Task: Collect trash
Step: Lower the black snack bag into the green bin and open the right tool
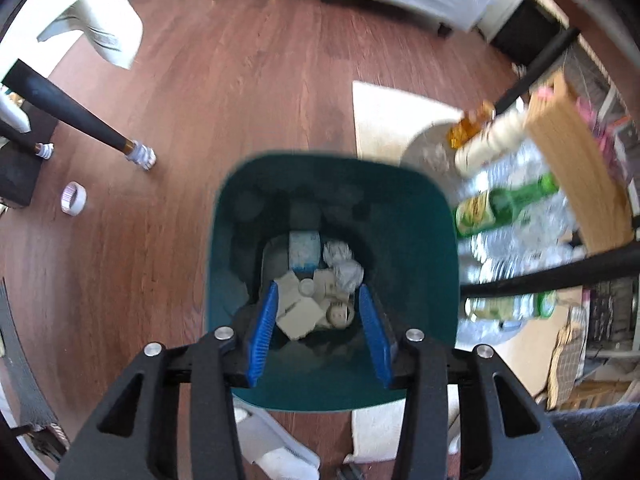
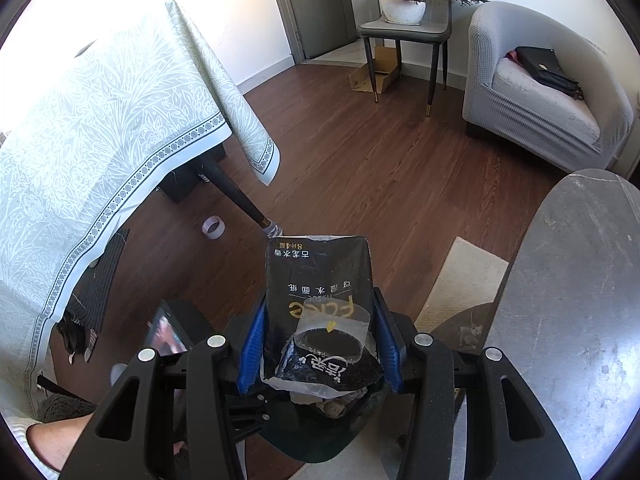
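Observation:
A teal trash bin [image 1: 432,216] stands on the wood floor and holds crumpled paper and small boxes [image 1: 316,288]. My left gripper [image 1: 320,304] is open and empty, its blue fingers [image 1: 266,316] above the bin's mouth. My right gripper [image 2: 318,340] is shut on a black tissue packet [image 2: 320,276] with gold and white lettering and a clear plastic opening flap. The packet hangs over the dark bin rim [image 2: 320,444] seen below it.
A tape roll [image 1: 73,199] lies on the floor near a table leg [image 1: 68,114]. Bottles [image 1: 504,204] and a wooden board [image 1: 576,176] sit right of the bin. A clothed table [image 2: 92,128], a chair [image 2: 404,28], an armchair [image 2: 540,92] and a grey round tabletop [image 2: 568,300] surround the area.

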The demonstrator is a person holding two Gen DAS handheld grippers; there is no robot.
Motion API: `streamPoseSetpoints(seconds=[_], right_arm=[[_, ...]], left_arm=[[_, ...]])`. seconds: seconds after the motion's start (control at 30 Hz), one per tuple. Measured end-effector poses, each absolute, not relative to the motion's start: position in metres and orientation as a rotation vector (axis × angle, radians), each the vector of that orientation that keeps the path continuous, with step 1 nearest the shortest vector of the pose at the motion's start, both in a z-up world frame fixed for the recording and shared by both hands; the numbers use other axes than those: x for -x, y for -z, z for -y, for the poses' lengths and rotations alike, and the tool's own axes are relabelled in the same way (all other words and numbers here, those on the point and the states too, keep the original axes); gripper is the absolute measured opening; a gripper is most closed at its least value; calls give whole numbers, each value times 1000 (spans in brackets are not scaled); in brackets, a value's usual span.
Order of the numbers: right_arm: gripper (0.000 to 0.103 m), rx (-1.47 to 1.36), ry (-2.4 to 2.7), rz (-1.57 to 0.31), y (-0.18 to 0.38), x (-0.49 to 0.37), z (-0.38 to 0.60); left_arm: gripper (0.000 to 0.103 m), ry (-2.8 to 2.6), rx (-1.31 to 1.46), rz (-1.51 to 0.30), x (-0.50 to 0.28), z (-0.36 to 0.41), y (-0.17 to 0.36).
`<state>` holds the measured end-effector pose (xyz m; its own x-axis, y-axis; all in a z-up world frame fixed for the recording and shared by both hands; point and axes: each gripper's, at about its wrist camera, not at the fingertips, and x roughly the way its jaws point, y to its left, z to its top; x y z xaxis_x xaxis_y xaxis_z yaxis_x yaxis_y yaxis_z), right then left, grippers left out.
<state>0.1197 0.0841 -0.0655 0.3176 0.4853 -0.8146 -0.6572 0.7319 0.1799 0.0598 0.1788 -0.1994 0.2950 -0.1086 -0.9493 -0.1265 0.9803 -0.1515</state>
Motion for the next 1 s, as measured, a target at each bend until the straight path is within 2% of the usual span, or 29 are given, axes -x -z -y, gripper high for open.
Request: streamPoseSetpoints(seconds=[0.43, 0.67, 1.0], right_arm=[[49, 308, -790, -1043, 103, -104, -117], [49, 357, -789, -1119, 145, -100, -131], [49, 357, -767, -1228, 200, -106, -128]], left_arm=[[32, -129, 448, -872, -51, -251, 92], [24, -131, 352, -815, -55, -233, 65], [21, -49, 247, -800, -52, -211, 42]])
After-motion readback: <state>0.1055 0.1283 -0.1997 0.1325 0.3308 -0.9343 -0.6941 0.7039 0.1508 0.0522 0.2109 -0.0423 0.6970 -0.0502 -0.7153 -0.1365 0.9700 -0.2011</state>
